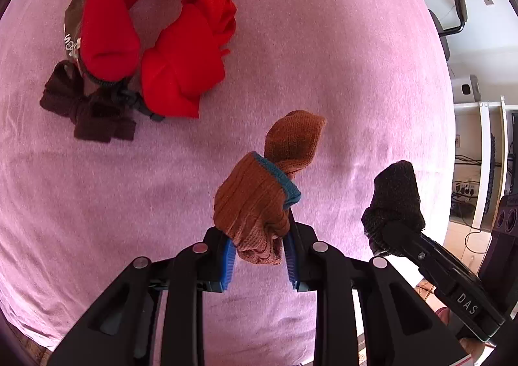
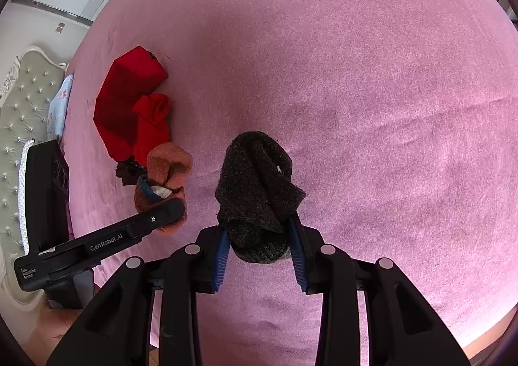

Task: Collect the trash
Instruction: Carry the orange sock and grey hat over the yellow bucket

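My left gripper [image 1: 259, 252] is shut on a rolled orange-brown sock bundle [image 1: 265, 191] with a teal cuff, held above the pink bedsheet [image 1: 323, 58]. My right gripper [image 2: 260, 252] is shut on a rolled dark grey sock bundle [image 2: 259, 191], also held above the sheet. The right gripper and its dark bundle [image 1: 395, 200] show at the right of the left wrist view. The left gripper and its orange bundle [image 2: 165, 178] show at the left of the right wrist view. The two bundles hang side by side, apart.
Red socks [image 1: 181, 64] and a dark maroon sock bundle [image 1: 87, 107] lie on the sheet to the far left, over a brown item [image 1: 73, 22]. They also show in the right wrist view [image 2: 132, 107]. A padded headboard [image 2: 22, 113] stands left. A chair [image 1: 453, 19] and shelves [image 1: 479, 155] stand right of the bed.
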Action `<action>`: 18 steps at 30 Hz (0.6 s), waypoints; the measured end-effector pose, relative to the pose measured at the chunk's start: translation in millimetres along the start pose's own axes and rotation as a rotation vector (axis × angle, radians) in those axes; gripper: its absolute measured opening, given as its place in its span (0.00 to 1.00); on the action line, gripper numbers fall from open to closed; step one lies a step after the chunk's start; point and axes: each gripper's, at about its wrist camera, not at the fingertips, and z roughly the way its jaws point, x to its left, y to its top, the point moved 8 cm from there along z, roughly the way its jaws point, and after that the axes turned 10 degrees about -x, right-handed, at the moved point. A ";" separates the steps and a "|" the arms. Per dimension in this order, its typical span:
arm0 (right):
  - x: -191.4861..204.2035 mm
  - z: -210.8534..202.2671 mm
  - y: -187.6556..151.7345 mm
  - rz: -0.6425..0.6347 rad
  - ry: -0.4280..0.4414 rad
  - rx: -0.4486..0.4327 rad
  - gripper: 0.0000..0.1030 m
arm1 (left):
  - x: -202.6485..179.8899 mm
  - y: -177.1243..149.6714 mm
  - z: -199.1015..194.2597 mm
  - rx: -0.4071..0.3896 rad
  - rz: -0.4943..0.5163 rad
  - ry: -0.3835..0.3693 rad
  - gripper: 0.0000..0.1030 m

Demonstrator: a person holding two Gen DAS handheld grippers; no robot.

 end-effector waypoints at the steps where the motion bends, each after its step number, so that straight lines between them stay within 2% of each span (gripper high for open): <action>1: 1.4 -3.8 -4.3 0.007 0.000 -0.004 0.32 | -1.7 -4.4 -1.9 0.005 0.004 -0.007 0.25; 7: -0.4 -30.9 -38.0 0.045 -0.019 -0.043 0.32 | -4.0 -8.4 -22.8 0.022 0.036 -0.036 0.25; 18: -3.1 -65.1 -110.8 0.158 -0.071 -0.127 0.32 | -20.2 -54.9 -36.8 0.069 0.144 -0.093 0.25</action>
